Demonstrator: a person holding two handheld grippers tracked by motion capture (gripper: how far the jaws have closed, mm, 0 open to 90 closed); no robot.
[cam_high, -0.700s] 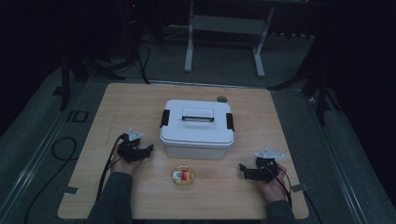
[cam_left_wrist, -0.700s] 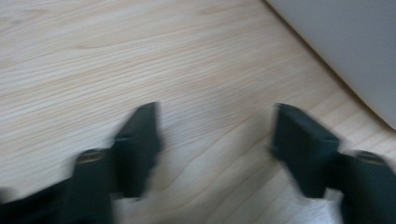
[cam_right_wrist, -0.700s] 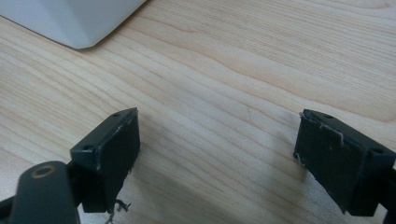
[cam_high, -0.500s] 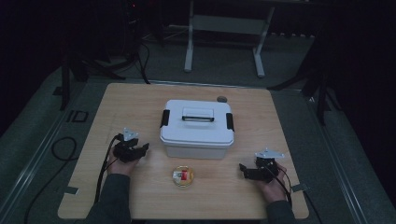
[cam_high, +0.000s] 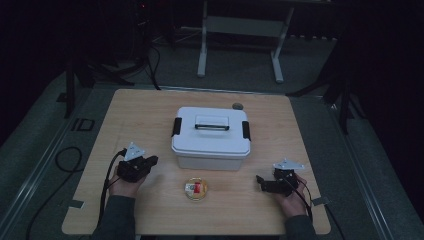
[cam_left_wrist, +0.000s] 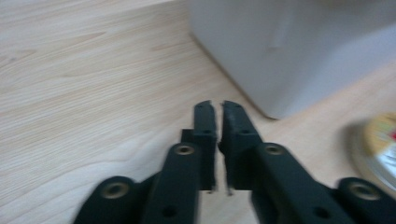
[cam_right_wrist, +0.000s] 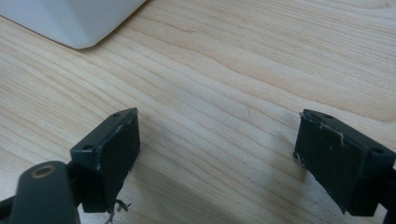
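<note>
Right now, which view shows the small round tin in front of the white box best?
The high view: the whole round tin sits on the table just in front of the white box. The left gripper view catches only a blurred edge of it at the right border; the right gripper view adds nothing.

Box (cam_high: 210, 136) mid-table (cam_high: 150, 105); round tin (cam_high: 195, 188) before it; small disc (cam_high: 238, 105) behind box.
</note>
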